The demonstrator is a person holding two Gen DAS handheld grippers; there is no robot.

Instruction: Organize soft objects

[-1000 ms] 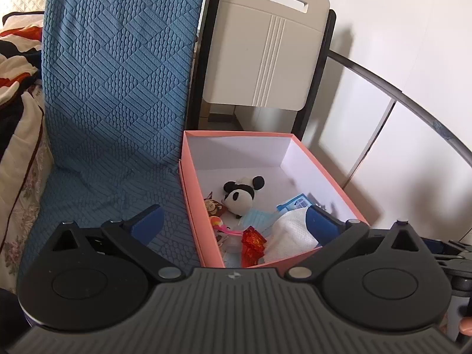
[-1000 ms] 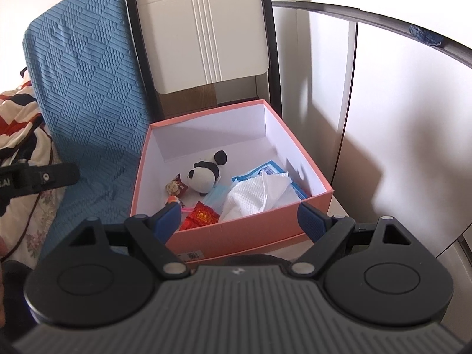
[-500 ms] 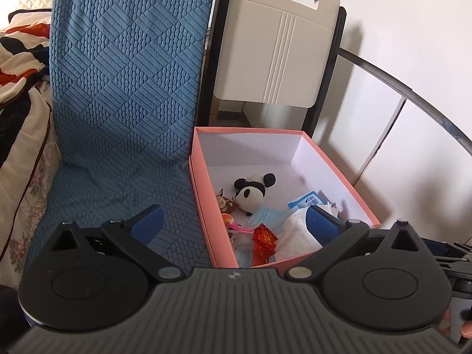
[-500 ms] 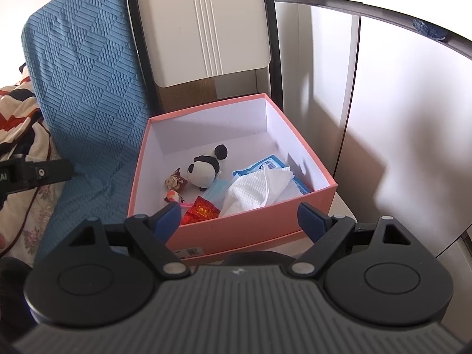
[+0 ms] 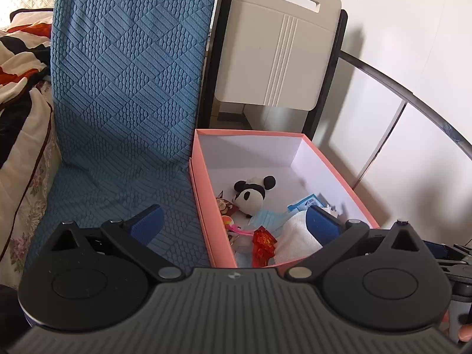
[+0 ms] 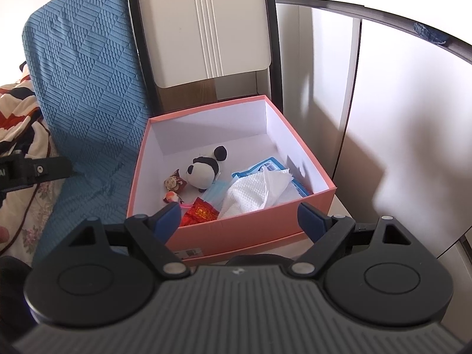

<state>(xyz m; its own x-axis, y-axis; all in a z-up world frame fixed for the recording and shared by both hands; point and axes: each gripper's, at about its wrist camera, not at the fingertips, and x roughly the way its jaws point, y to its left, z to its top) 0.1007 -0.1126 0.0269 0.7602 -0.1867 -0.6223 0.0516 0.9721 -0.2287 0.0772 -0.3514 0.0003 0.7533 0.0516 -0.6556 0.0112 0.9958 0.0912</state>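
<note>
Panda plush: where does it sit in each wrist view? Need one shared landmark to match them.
Left wrist: panda plush right of centre, inside the pink box, near its left wall.
Right wrist: panda plush at mid-frame, mid-box.
Shared landmark: white tissue, on its right in both.

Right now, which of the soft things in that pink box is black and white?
The small plush panda, lying mid-box. The crumpled white paper tissue is plain white, and the light blue face mask is blue.

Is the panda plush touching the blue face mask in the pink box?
Touching. In the right wrist view the panda plush lies with its lower edge on the blue face mask, no gap between them; the left wrist view agrees.
</note>
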